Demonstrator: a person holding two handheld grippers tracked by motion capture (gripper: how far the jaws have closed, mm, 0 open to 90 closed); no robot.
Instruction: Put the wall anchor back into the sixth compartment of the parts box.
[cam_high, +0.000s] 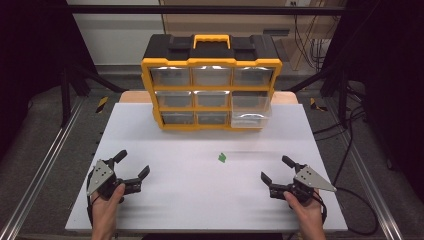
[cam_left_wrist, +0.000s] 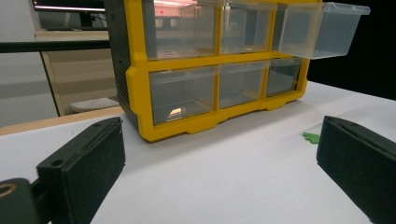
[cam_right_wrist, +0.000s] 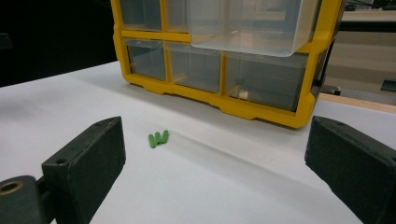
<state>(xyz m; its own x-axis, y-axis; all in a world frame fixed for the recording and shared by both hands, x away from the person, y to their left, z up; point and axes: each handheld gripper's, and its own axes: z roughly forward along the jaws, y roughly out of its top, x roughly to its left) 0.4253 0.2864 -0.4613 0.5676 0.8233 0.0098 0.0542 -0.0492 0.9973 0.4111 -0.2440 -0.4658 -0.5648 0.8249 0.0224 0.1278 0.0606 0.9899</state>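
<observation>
Yellow drawer cabinet (cam_left_wrist: 205, 70) — one clear drawer (cam_left_wrist: 322, 28) pulled out — green piece (cam_left_wrist: 311, 137) on the table (cam_left_wrist: 224, 177).

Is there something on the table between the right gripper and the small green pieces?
Nothing visible. Bare white table lies between the open right gripper and the green pieces. The yellow drawer cabinet stands farther back, behind them.

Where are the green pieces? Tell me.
In the high view, the green pieces lie on the white table, right of centre, before the organizer's pulled-out drawer.
</observation>
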